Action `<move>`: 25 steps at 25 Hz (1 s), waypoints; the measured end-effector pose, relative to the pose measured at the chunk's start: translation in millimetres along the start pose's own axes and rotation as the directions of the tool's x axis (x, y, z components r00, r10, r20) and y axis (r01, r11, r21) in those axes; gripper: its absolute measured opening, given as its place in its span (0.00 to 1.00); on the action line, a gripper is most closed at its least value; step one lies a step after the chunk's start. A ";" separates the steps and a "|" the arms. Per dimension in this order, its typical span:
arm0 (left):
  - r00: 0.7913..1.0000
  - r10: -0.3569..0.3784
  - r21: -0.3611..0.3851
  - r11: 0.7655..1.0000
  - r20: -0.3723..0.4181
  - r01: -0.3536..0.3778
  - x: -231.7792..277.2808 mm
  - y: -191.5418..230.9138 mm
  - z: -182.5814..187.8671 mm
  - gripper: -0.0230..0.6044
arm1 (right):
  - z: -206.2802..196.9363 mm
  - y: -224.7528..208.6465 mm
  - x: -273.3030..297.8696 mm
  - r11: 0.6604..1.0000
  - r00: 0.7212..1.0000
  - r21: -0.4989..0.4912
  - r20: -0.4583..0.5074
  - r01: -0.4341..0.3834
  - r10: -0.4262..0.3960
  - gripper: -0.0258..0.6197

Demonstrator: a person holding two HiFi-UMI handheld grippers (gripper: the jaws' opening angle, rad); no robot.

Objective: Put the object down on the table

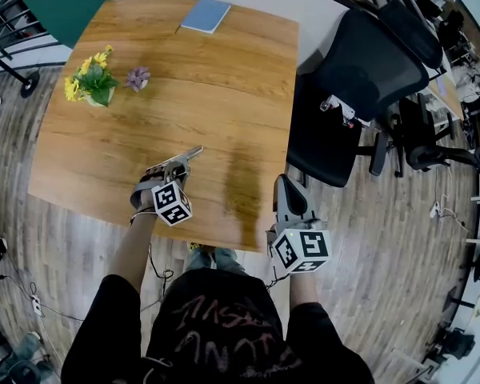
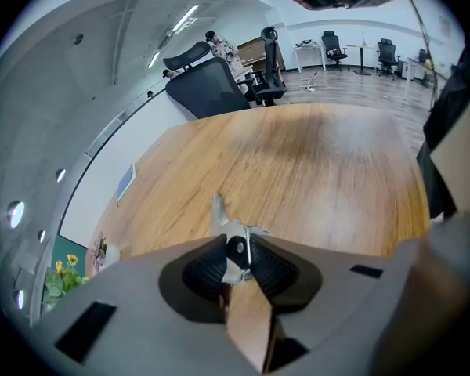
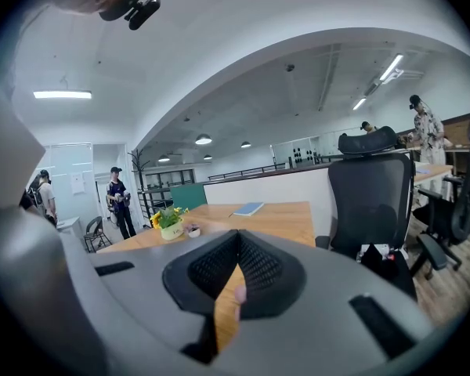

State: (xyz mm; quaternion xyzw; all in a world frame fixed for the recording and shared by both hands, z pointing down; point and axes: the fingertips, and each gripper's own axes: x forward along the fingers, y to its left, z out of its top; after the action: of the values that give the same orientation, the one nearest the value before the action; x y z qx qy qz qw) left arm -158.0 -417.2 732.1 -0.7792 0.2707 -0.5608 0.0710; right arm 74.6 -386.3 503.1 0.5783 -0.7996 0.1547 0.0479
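A small silver metal tool (image 1: 190, 155) pokes out of my left gripper (image 1: 176, 166) just over the wooden table (image 1: 224, 70), near its front edge. In the left gripper view the tool (image 2: 233, 245) sits between the black pads (image 2: 204, 269) with its thin tip (image 2: 218, 207) pointing at the tabletop (image 2: 313, 171). The jaws of the left gripper (image 2: 236, 251) stand a little apart around it, and I cannot see the pads pressing on it. My right gripper (image 1: 292, 197) hangs off the table's front right corner; its jaws (image 3: 236, 245) meet with nothing between them.
A pot of yellow flowers (image 1: 92, 82) and a small purple plant (image 1: 137, 78) stand at the table's left. A blue book (image 1: 206, 14) lies at the far edge. A black office chair (image 1: 360, 78) stands right of the table. People stand in the distance (image 3: 117, 198).
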 end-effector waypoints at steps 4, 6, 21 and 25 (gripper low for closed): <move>1.000 -0.013 -0.012 1.000 -0.004 0.012 -0.1 -0.9 0.0 0.21 | 2.9 0.0 -0.3 1.000 1.000 -0.019 0.010 0.009 -0.009 0.05; 1.000 -0.021 -0.012 1.000 -0.005 0.021 -0.7 -2.4 0.1 0.24 | 4.5 0.7 -1.6 1.000 1.000 -0.026 0.016 0.011 -0.011 0.05; 0.997 -0.071 -0.041 0.997 -0.003 0.071 -1.2 -15.1 2.4 0.42 | 4.2 2.6 -10.7 1.000 0.999 0.005 0.031 0.008 -0.008 0.04; 0.999 -0.041 -0.082 0.996 0.024 0.043 -9.6 -7.3 8.7 0.42 | 8.2 3.6 -14.2 1.000 0.999 0.009 0.043 0.004 -0.004 0.04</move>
State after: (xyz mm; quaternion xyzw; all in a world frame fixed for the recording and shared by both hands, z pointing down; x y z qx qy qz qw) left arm -149.7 -407.9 723.9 -0.7933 0.2761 -0.5418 0.0300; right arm 76.7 -374.8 491.0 0.5834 -0.7986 0.1456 0.0285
